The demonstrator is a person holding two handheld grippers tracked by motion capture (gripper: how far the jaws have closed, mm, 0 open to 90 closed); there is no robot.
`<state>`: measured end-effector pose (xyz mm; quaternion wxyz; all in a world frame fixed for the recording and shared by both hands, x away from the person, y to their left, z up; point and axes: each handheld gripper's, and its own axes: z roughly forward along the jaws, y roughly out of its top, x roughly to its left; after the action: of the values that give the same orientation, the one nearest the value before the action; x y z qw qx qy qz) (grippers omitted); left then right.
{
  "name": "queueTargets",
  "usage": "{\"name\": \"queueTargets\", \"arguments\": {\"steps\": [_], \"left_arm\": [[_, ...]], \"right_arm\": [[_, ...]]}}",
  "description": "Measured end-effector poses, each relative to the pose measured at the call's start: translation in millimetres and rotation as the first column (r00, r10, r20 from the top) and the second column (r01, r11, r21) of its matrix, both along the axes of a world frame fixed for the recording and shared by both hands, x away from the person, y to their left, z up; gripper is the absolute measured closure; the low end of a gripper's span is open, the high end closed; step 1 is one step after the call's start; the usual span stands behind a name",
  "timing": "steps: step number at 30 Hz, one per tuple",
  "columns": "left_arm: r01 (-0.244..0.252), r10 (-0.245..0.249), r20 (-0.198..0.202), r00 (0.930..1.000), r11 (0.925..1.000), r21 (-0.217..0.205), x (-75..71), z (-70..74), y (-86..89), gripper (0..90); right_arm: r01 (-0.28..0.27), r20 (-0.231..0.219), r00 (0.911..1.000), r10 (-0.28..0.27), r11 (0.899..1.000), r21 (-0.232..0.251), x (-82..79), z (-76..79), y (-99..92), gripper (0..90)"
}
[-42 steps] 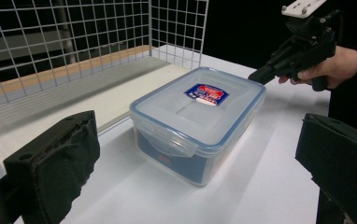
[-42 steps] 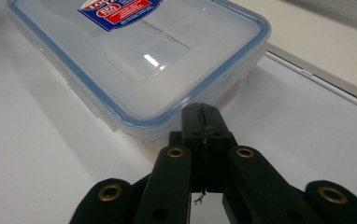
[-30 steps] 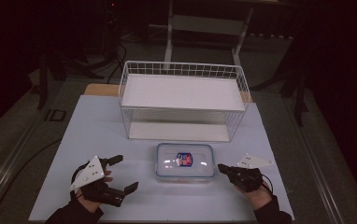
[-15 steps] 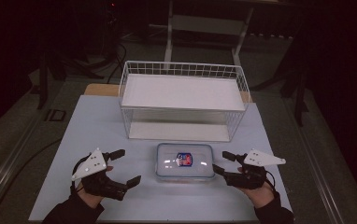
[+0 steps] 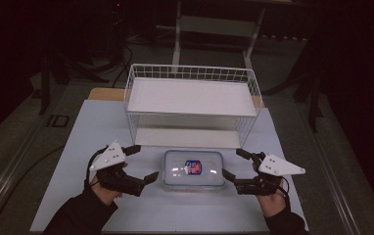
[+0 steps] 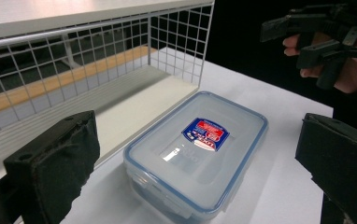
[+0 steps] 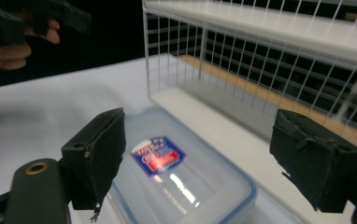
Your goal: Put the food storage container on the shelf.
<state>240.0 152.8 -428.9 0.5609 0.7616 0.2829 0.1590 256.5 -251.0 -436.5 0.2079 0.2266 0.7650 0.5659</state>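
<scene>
Clear plastic, blue-rimmed, the box [image 5: 193, 169] is lying lid-on on the white table [image 5: 77, 142], just in front of the wire rack [image 5: 192, 105]. A left gripper [image 5: 143, 163] is hovering beside its left end with jaws spread wide. On the other side, the right gripper [image 5: 235, 164] is hanging equally wide, apart from the box.

- The label [image 5: 193, 167] on the lidded plastic container [image 5: 193, 170] is too small to read from the high view, and blurred in both gripper views.
- The container's near corner [image 6: 186, 215] is cut off by the bottom edge in the left gripper view.
- Beyond the wire basket [image 5: 193, 105], the room is too dark to make out.
- The forearms [image 5: 80, 215] run off the bottom edge.
</scene>
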Motion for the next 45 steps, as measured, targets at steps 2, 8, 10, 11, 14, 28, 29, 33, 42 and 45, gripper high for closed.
{"name": "queueTargets", "arguments": {"steps": [2,8,10,11,14,28,29,33,42,45], "left_arm": [[0.013,-0.013,-0.018,0.9998,0.9999,-0.006,3.6,2.3,-3.1,0.0],[0.007,-0.008,-0.067,0.9977,0.9997,-0.022,17.6,2.1,-6.6,0.0],[0.000,-0.002,-0.082,0.9967,0.9997,-0.026,22.1,0.5,-7.2,0.0],[0.003,-0.007,-0.103,0.9947,0.9995,-0.033,26.6,-1.2,-7.7,0.0],[0.000,-0.005,-0.148,0.9890,0.9994,-0.035,36.0,-7.0,-10.5,0.0],[-0.030,0.016,-0.425,0.9052,0.9993,-0.024,69.0,-43.4,-16.9,0.0],[-0.026,0.007,-0.454,0.8908,0.9990,-0.035,71.1,-46.0,-18.1,0.0],[-0.027,-0.012,-0.557,0.8305,0.9977,-0.062,78.7,-55.6,-22.1,0.0],[-0.061,-0.019,-0.713,0.7012,0.9943,-0.087,92.5,-76.4,-22.7,6.6],[-0.065,-0.035,-0.736,0.6766,0.9921,-0.107,94.7,-81.7,-21.2,12.3]], "right_arm": [[0.006,0.007,1.0000,-0.006,1.000,-0.006,-0.1,-0.5,2.5,18.2],[0.032,0.025,0.9992,-0.032,0.999,0.004,-3.8,-5.9,7.0,21.5],[0.049,0.047,0.9977,-0.048,0.999,-0.003,-4.2,-6.3,6.1,17.1],[0.057,0.047,0.9973,-0.057,0.998,-0.001,-4.2,-6.3,5.7,16.7],[0.063,0.034,0.9974,-0.064,0.998,0.023,-4.2,-5.5,1.7,13.0],[0.101,-0.078,0.9918,-0.101,0.995,-0.005,-3.5,-13.7,6.7,9.4],[0.103,-0.073,0.9919,-0.104,0.995,-0.007,-4.2,-14.1,6.9,9.4],[0.100,-0.075,0.9921,-0.101,0.995,-0.013,-5.6,-14.9,6.9,9.4],[0.101,-0.101,0.9895,-0.103,0.995,-0.027,-5.7,-17.2,5.1,9.5],[0.099,-0.115,0.9881,-0.102,0.995,-0.026,-5.0,-18.0,4.6,9.7]]}}
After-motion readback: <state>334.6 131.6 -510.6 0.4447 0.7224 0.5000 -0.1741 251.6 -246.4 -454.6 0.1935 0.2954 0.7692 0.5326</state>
